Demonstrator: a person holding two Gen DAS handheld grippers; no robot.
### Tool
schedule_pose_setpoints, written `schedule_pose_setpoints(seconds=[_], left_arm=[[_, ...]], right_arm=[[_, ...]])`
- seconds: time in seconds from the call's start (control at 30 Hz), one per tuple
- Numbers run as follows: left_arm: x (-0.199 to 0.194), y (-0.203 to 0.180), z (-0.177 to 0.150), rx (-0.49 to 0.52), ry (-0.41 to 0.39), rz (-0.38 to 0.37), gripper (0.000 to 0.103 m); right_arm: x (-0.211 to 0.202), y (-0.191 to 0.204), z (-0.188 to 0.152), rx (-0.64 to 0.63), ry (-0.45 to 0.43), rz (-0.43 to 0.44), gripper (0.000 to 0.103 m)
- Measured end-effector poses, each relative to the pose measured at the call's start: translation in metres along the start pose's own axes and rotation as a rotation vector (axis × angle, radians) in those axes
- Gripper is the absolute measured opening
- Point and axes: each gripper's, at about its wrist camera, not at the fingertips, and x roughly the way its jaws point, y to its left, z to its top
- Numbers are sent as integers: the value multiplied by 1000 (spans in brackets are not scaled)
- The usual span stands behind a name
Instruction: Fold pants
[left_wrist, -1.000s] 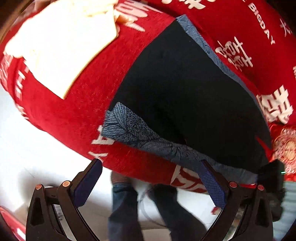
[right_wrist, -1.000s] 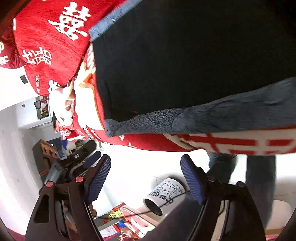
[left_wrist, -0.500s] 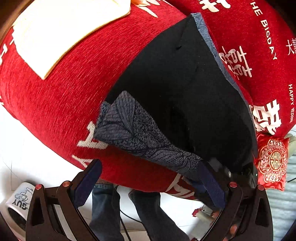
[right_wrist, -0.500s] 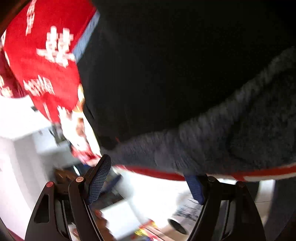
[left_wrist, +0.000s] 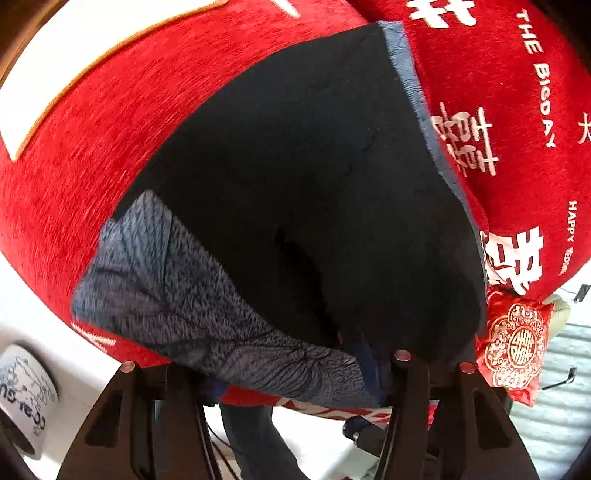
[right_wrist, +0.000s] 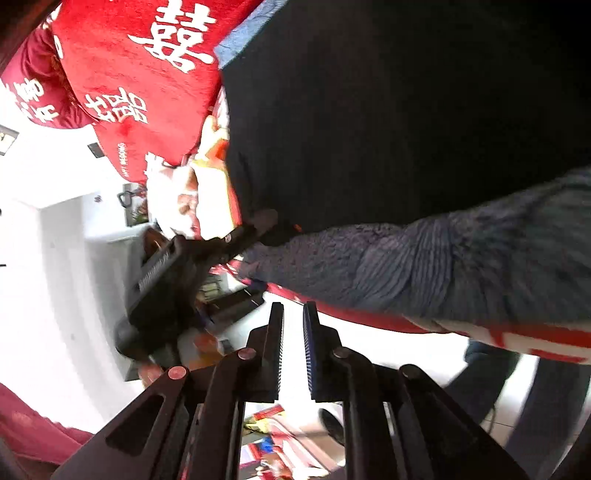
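1. What moved: the left gripper was wide open and short of the pants half a second ago. Now its jaws have come in around the near hem. The right gripper was open too, and now its pads are nearly touching.
2. Left side: a mug sits down and to the left of the gripper, off the red cover. The pants lie flat on that cover straight ahead, with the patterned hem draped right over the fingertips. The tips are buried, but the right wrist view shows this gripper's nose at the pants corner, so I'd call it pinched on the pants. A red pouch sits just right of the gripper, beside the pants edge.
3. Right side: this one is clenched on nothing. There's only bright background in the slit between the pads, and the hem is above and ahead of them, not between them.
4. What could go wrong:
   - If both lift now, only the left corner comes up. The fold would go diagonal and bunch.
   - The left pinch may have caught the cover as well as the hem, which would drag the cover along.
   - A thin bite on the left could slip mid-fold.
   - A wide swing could knock the pouch.
5. I'd reopen the right one and get it back on the hem first.
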Motion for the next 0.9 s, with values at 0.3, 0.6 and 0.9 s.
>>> schedule_pose_setpoints(seconds=[0.3,0.6,0.9], left_arm=[[4,-17,3,142,21,58,54],[10,-23,-1,183,37,93,56],[-13,-19,9,83,18,19,30]], right_arm=[[-99,-73,-25,166,-289,-91,41],[-121,-106,-47,253,-490,89,42],[-151,-82,-27,285,-472,196,4]])
